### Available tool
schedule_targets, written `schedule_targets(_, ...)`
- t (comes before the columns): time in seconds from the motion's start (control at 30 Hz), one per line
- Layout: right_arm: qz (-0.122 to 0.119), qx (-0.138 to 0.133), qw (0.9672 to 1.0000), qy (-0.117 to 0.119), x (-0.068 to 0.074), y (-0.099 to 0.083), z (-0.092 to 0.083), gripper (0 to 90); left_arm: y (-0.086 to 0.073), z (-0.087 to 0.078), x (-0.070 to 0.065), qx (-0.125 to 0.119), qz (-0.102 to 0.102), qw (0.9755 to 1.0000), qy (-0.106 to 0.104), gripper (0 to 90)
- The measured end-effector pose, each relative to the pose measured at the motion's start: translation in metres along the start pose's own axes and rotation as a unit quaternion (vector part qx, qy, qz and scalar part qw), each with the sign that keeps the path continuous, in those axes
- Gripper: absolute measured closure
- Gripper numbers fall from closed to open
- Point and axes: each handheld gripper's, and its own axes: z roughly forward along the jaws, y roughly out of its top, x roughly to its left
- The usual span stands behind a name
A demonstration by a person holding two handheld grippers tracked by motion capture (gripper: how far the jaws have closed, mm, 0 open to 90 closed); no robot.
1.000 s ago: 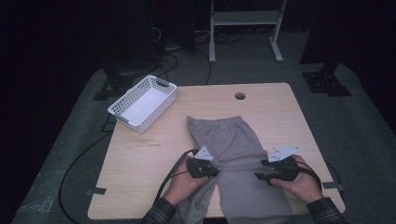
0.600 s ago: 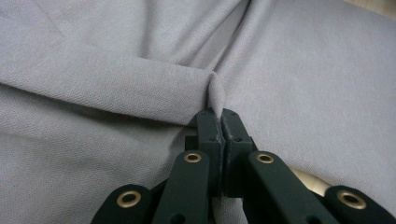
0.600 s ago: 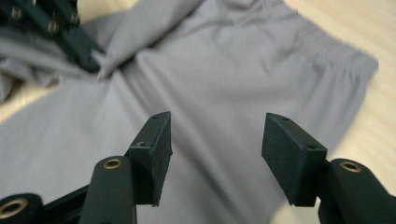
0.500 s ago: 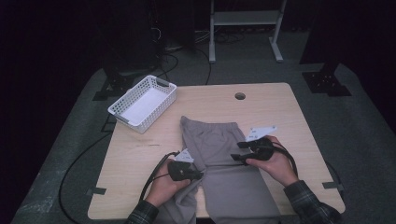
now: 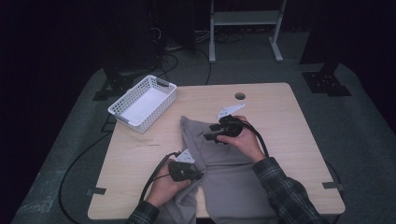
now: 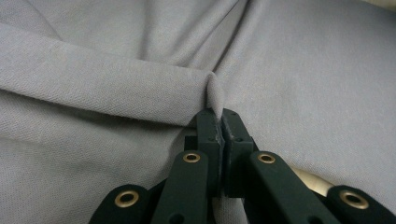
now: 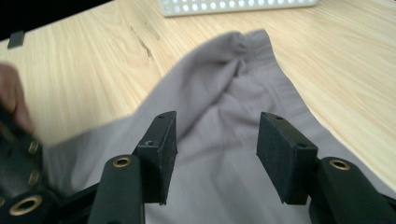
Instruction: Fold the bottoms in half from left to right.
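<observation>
the grey garment [image 5: 219, 172] lies on the wooden table [image 5: 289, 130], long axis running from the person's edge toward the far side, w/ its gathered, elastic-looking end [image 7: 250, 44] pointing away from the person and toward the white basket [image 5: 142, 103]. near end hangs off the table edge by the forearms. fabric is a soft matte knit, fine weave visible in the left gripper view, creased into long folds that fan out from the pinch.

left gripper [image 5: 198, 175] sits at the garment's left edge near the person, jaws clenched tight on a small raised ridge of the cloth [image 6: 214, 91] (the pleat sticks up just past the pads). right gripper [image 5: 206, 136] hovers over the far part of the garment, jaws apart & have just been closing; grey cloth lies under the gap, pads [image 7: 163, 140] not pressing it.

basket is a rectangular perforated plastic one, at the table's far-left corner, apart from the garment. tabletop is pale woodgrain, rounded corners, w/ a round cable hole [image 5: 240, 96] at the far side.
</observation>
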Motion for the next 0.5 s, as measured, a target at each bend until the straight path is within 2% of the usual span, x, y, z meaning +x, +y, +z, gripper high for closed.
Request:
schedule_targets(0.13, -0.002, 0.007, 0.9999, 0.012, 0.003, 0.017, 0.026, 46.5, 0.001, 0.0, 0.0, 0.0, 0.003, 1.0, 0.001, 87.6)
schedule_targets(0.33, 0.007, 0.023, 0.9991, 0.034, 0.005, 0.037, 0.063, 46.4, 0.001, 0.0, 0.0, 0.0, 0.002, 1.0, -0.001, 87.6)
schedule_targets(0.5, 0.017, 0.034, 0.9987, 0.033, 0.003, 0.045, 0.085, 46.4, 0.001, 0.0, 0.0, 0.0, 0.003, 1.0, -0.003, 87.6)
